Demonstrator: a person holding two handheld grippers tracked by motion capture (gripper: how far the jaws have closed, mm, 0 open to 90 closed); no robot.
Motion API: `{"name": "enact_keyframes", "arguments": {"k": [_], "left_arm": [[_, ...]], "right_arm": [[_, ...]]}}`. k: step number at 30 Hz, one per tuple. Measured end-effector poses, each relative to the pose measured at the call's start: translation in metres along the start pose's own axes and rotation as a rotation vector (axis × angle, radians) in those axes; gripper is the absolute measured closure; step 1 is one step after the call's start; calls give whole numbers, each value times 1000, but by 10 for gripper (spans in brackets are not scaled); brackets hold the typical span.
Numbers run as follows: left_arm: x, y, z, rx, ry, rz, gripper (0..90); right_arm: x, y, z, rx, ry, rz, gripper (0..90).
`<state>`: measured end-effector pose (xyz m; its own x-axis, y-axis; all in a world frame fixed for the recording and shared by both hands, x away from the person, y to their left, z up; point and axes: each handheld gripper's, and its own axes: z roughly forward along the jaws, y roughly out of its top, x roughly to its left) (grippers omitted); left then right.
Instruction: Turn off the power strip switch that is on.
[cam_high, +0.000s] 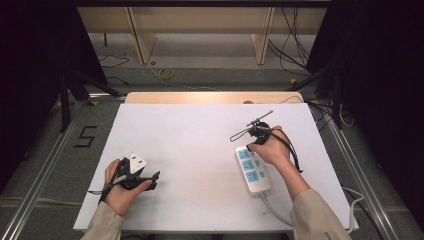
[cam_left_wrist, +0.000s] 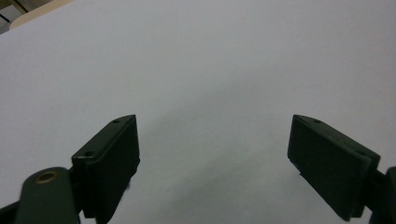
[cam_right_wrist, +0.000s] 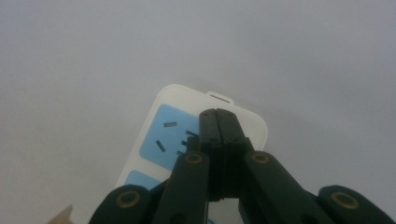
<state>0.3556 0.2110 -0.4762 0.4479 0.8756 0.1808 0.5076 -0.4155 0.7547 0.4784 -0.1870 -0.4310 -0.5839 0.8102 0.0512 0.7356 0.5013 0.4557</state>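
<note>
A white power strip (cam_high: 253, 171) with blue socket faces lies lengthwise on the right half of the white table (cam_high: 200, 130). My right gripper (cam_high: 249, 146) hangs over the strip's far end. In the right gripper view its jaws are pressed together with nothing between them, the right gripper (cam_right_wrist: 218, 114) tips just above the end socket of the power strip (cam_right_wrist: 161, 133). My left gripper (cam_high: 154, 180) rests near the front left of the table, pointing right. Its jaws stand wide apart in the left gripper view, where the left gripper (cam_left_wrist: 214, 123) has only bare table between the pads.
The strip's grey cable (cam_high: 274, 209) runs off the table's front right edge. A pale plate (cam_high: 137, 162) sits on top of the left gripper. Beyond the table's far edge are wooden shelf legs (cam_high: 142, 45) and loose cables (cam_high: 165, 74) on the floor.
</note>
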Motion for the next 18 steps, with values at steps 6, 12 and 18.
{"name": "enact_keyframes", "arguments": {"k": [6,12,18], "left_arm": [[0,0,-1,3,0,4,164],[0,0,-1,3,2,3,164],[0,0,-1,1,3,1,164]], "right_arm": [[-2,-2,-4,-6,-5,-4,900],[-3,-6,-9,-26,-11,-14,900],[-5,-11,-13,-39,-7,-16,888]]}}
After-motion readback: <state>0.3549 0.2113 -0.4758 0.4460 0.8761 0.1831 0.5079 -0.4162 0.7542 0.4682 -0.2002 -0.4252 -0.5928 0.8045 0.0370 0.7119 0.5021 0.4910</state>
